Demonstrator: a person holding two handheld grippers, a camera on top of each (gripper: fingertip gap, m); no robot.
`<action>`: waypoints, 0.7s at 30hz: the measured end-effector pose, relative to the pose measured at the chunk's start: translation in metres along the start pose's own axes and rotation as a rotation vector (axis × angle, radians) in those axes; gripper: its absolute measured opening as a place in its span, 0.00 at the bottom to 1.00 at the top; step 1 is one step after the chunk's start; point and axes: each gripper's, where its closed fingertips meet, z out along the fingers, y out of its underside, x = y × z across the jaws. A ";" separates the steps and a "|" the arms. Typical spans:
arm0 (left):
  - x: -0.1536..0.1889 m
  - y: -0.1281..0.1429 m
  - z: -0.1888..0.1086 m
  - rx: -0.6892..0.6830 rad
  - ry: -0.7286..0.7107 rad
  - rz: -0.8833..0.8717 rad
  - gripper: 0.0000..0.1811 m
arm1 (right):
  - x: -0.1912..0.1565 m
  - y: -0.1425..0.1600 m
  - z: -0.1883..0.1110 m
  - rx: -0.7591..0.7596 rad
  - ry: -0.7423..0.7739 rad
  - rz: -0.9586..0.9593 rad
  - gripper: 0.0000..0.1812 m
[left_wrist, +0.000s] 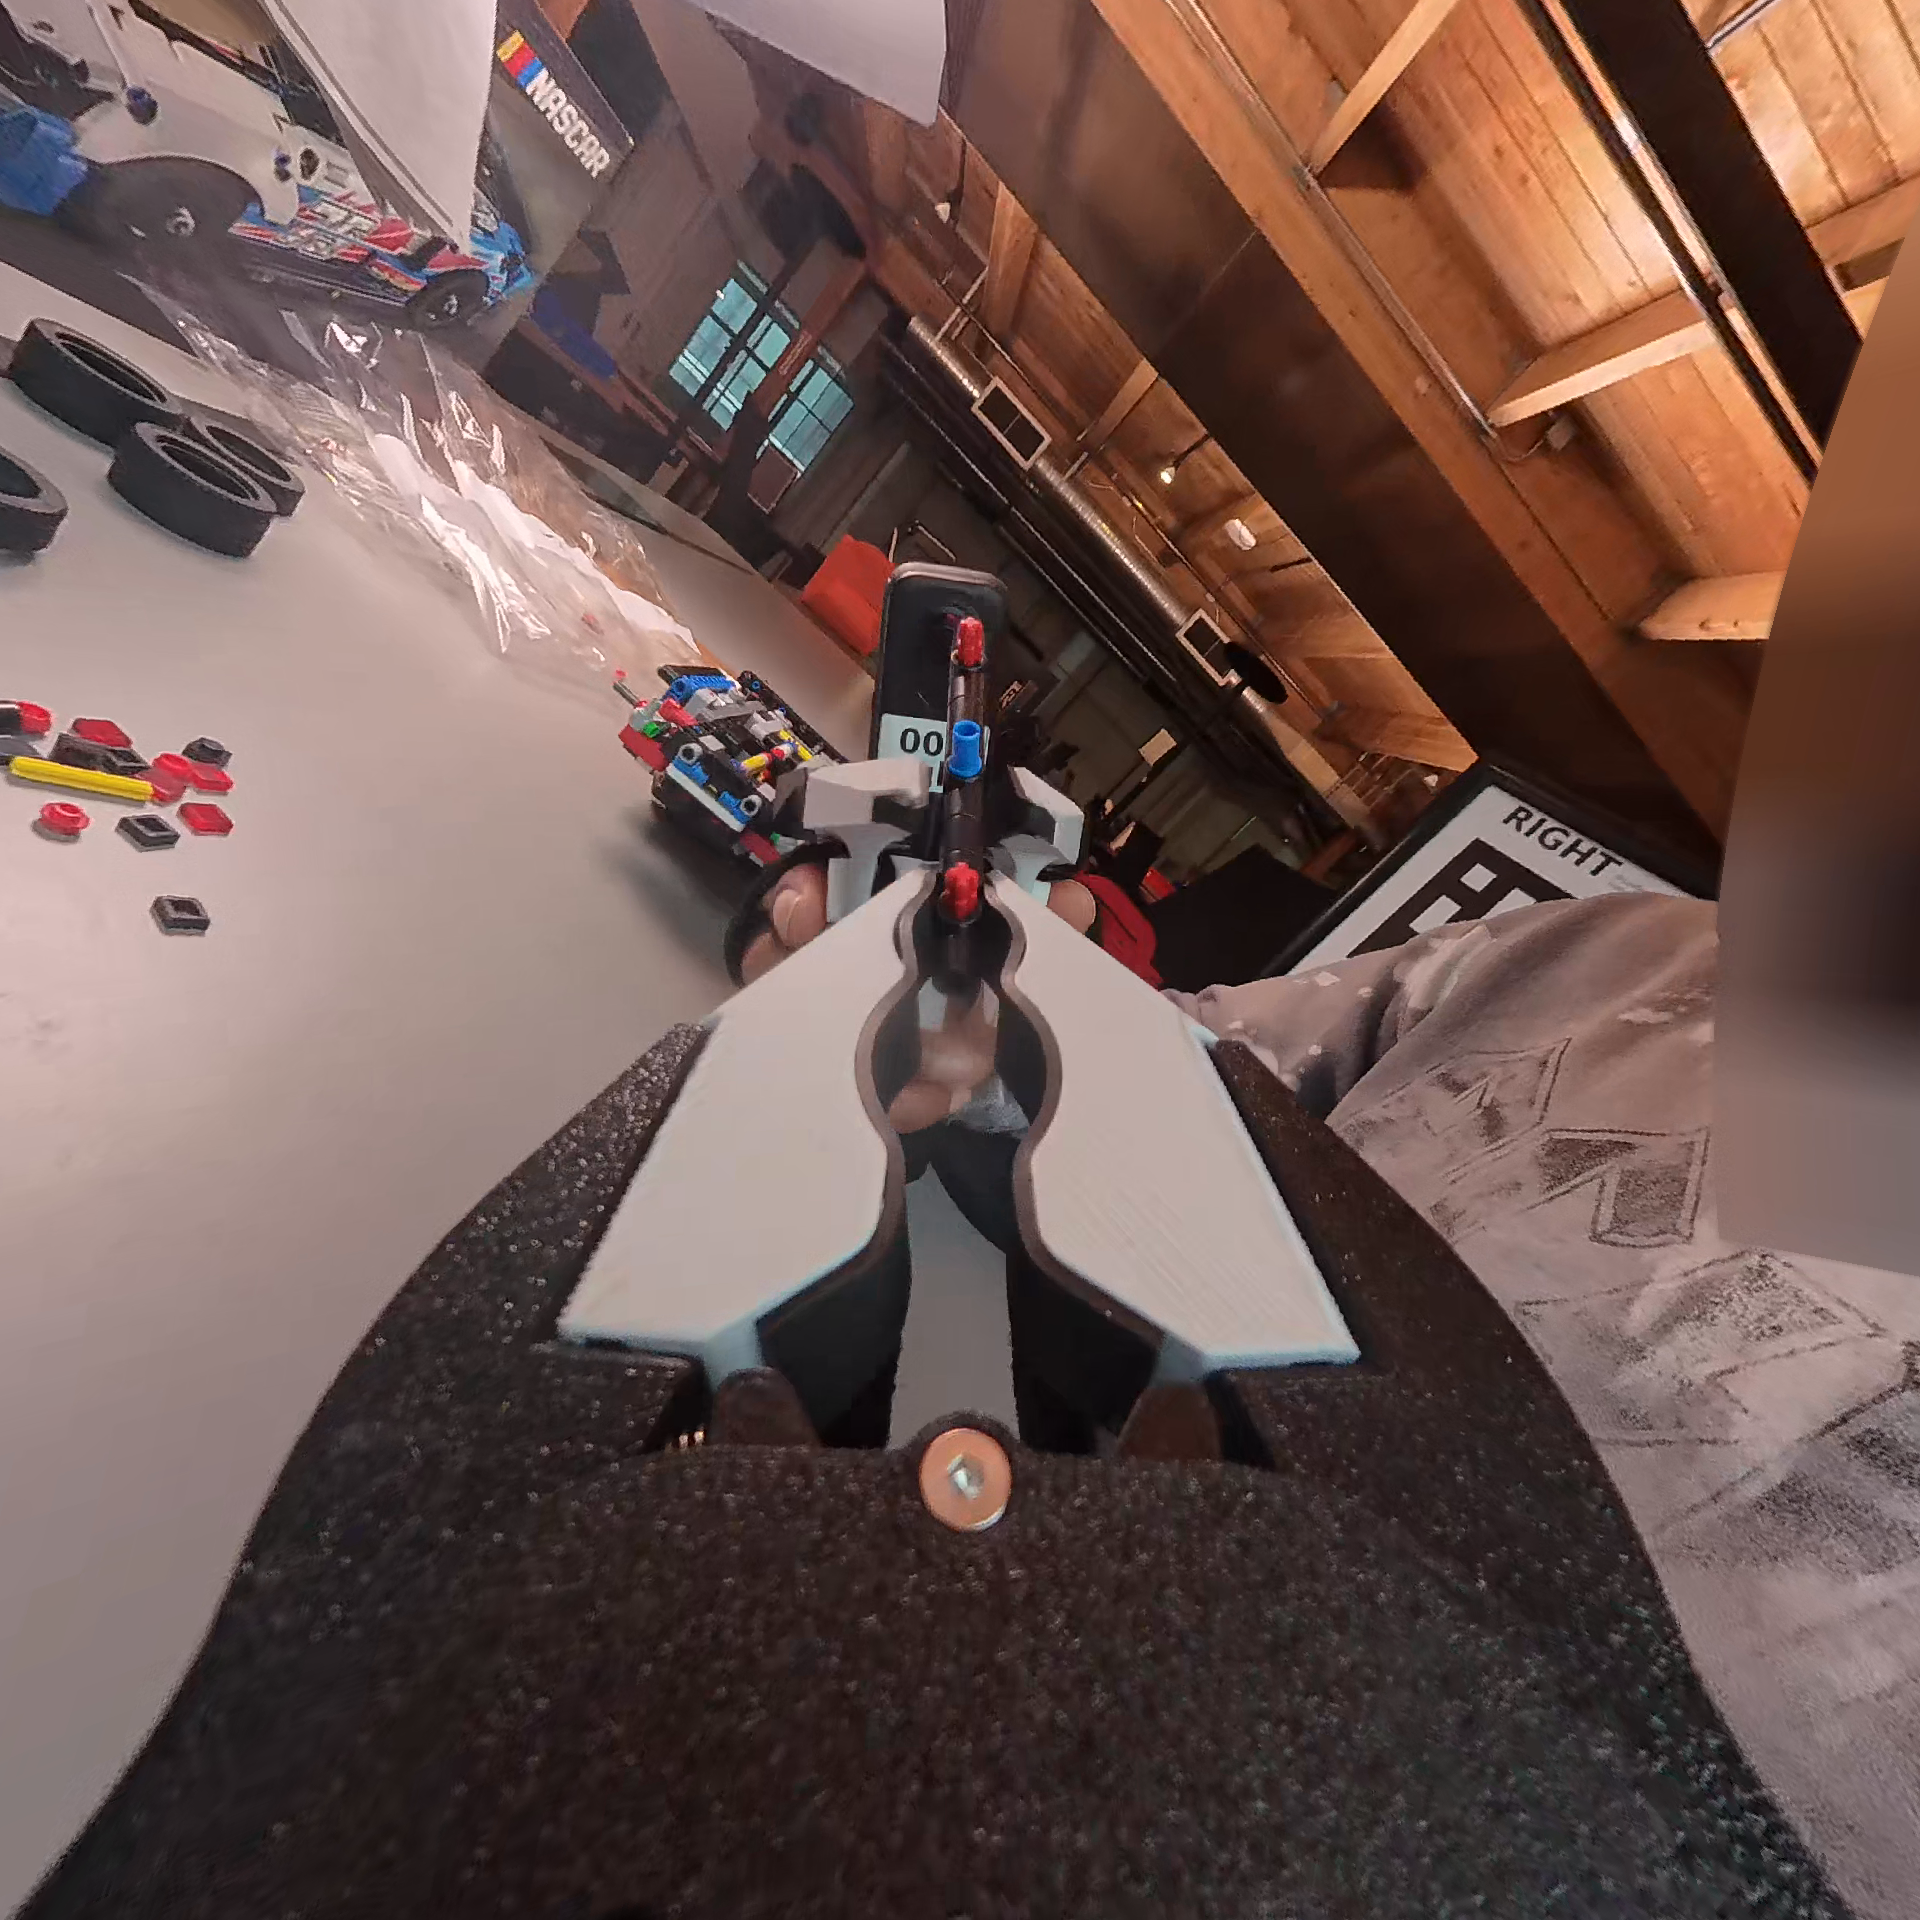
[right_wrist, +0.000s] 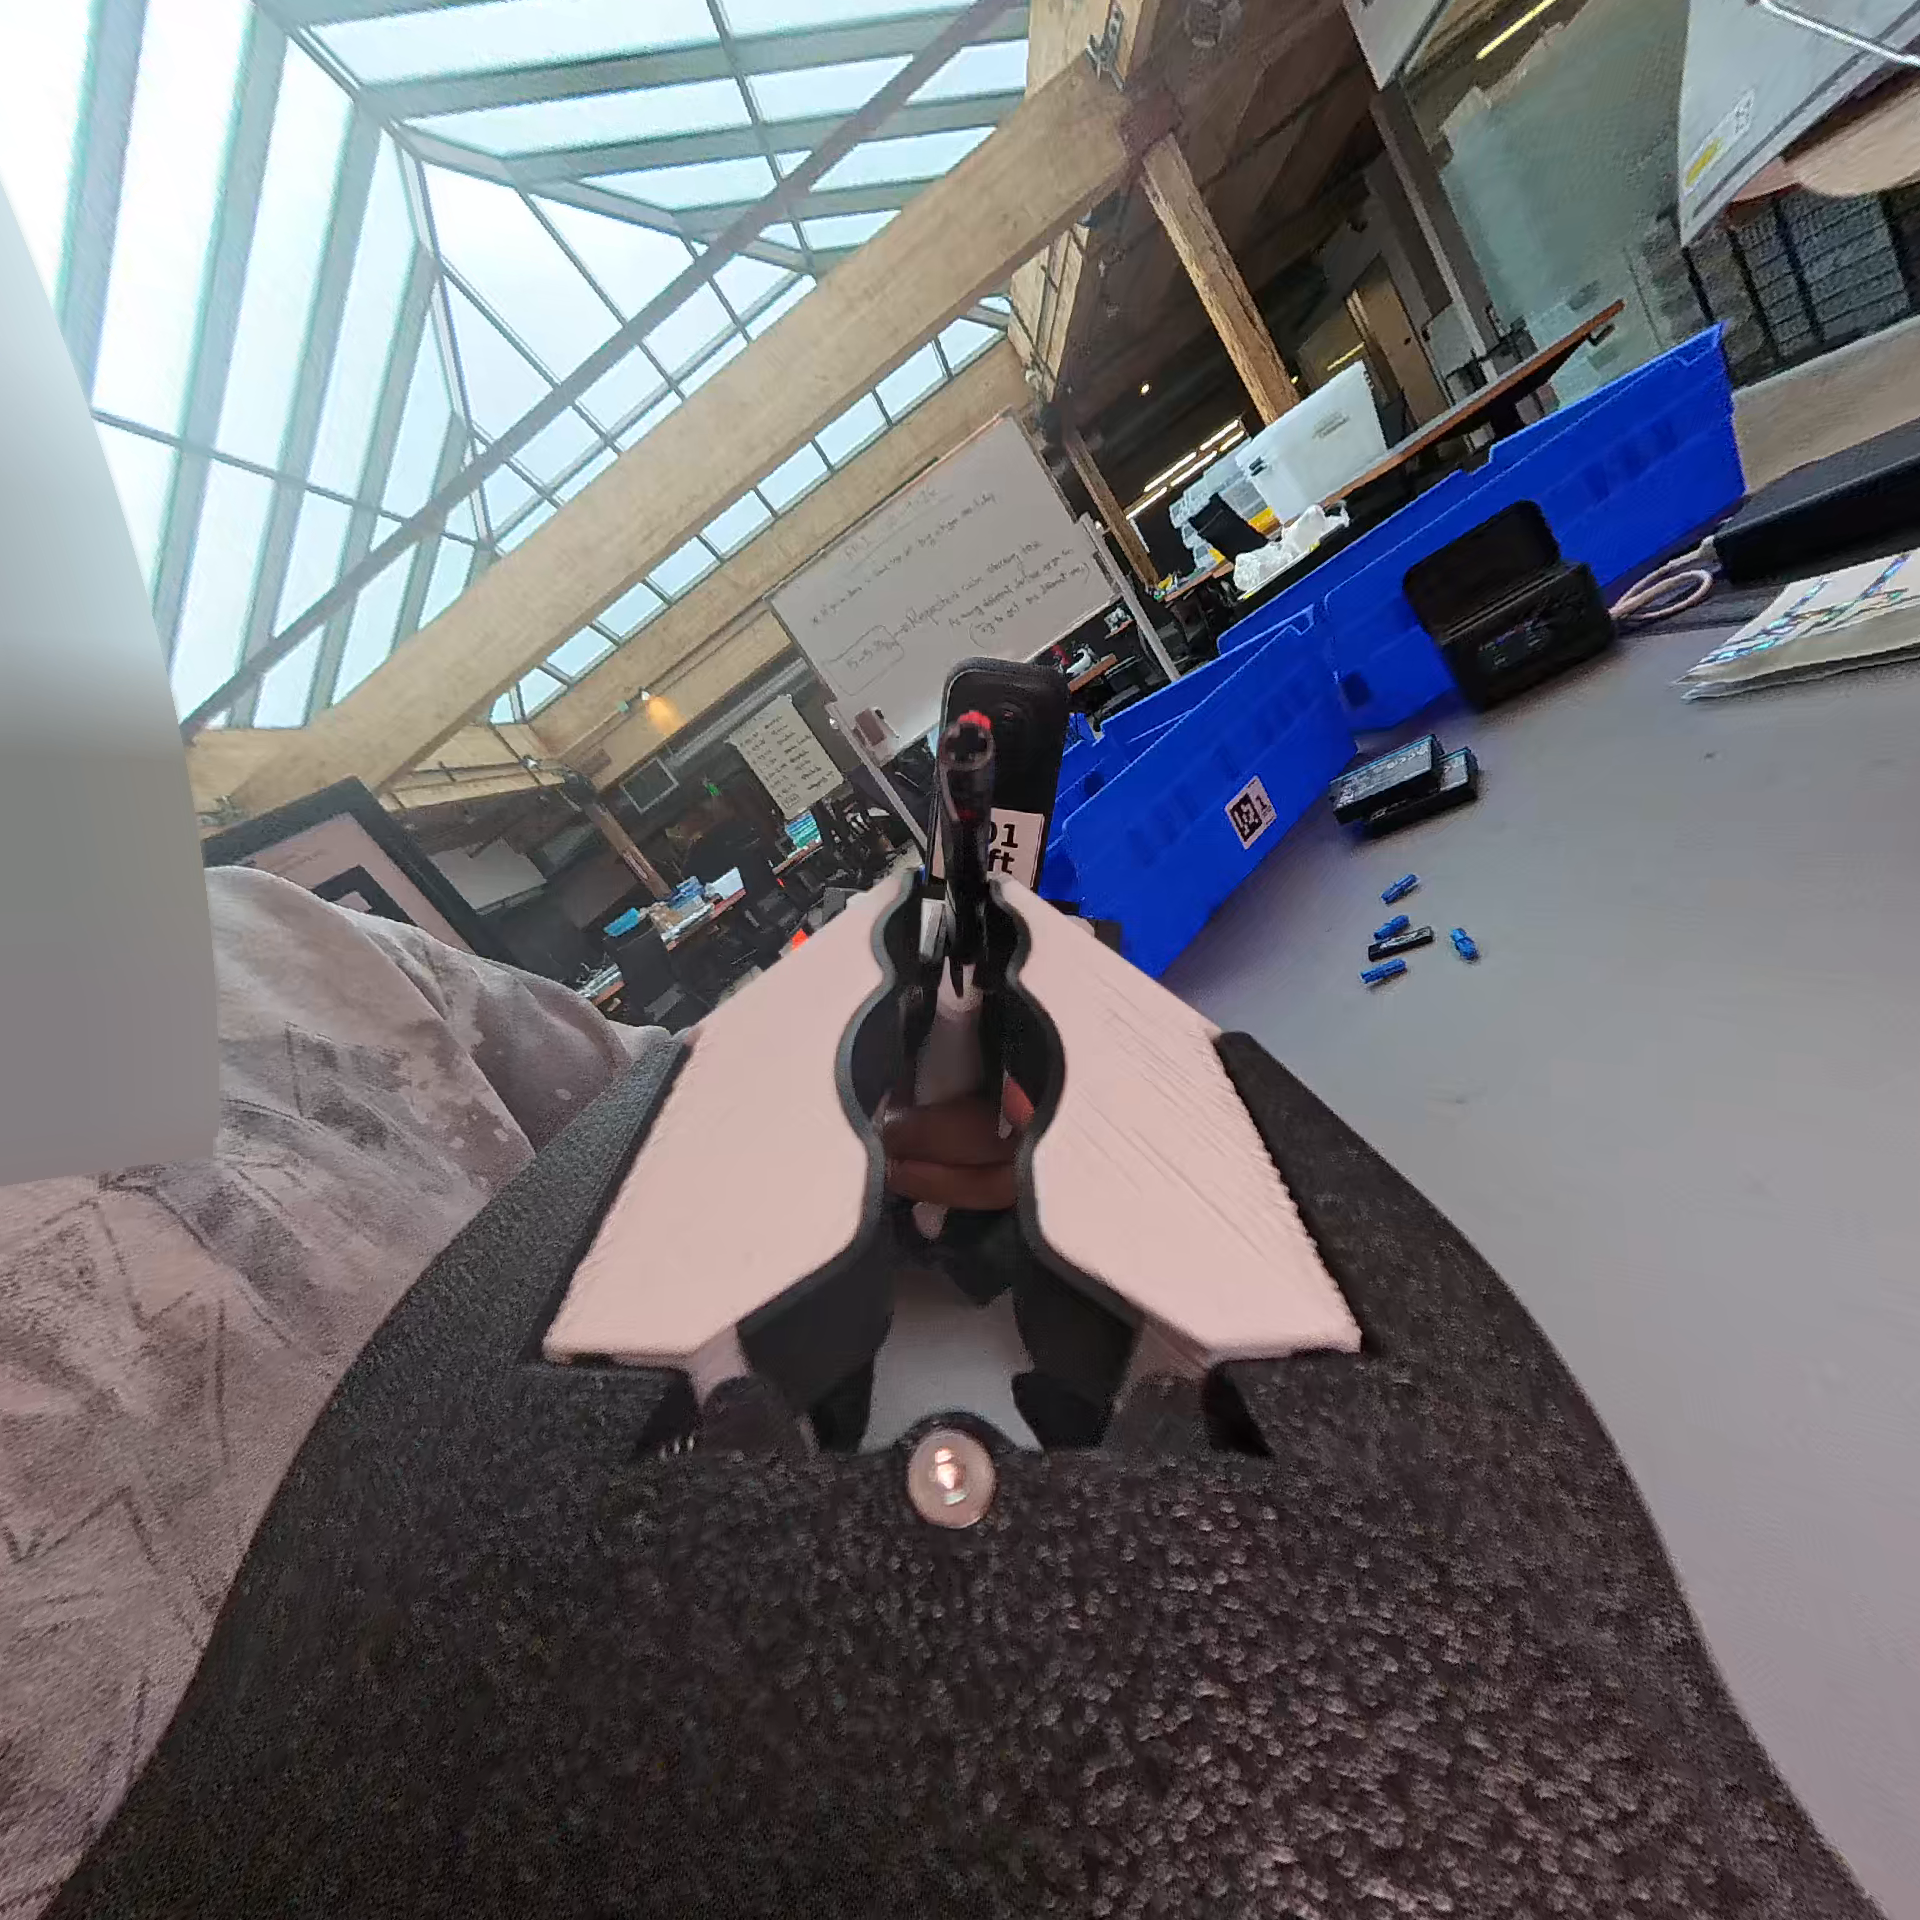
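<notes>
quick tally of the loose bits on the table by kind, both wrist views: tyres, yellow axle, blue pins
tyres: 3 in view, one cut off by the frame edge
yellow axle: 1
blue pins: 4, small, so the count is approximate
Total: 8

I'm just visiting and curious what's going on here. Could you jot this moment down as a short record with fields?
Left gripper: shut on a thin black rod with red and blue pegs
Right gripper: shut on the same rod, from the opposite end
Table: grey
Loose bricks: red, black and yellow, scattered
Half-built brick model: on the table beyond the grippers
Black tyres: near clear plastic bags
Blue bins: along the table's far edge
</notes>
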 end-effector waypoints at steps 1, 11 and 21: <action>0.001 0.004 0.003 -0.019 0.005 0.006 0.02 | 0.000 0.000 0.001 0.008 0.013 -0.010 0.04; -0.007 0.009 -0.013 -0.133 -0.037 0.040 0.08 | 0.003 0.008 -0.013 -0.175 0.021 -0.045 0.04; 0.003 0.017 -0.014 -0.192 -0.020 0.106 0.03 | -0.003 0.016 -0.009 -0.214 -0.003 -0.043 0.04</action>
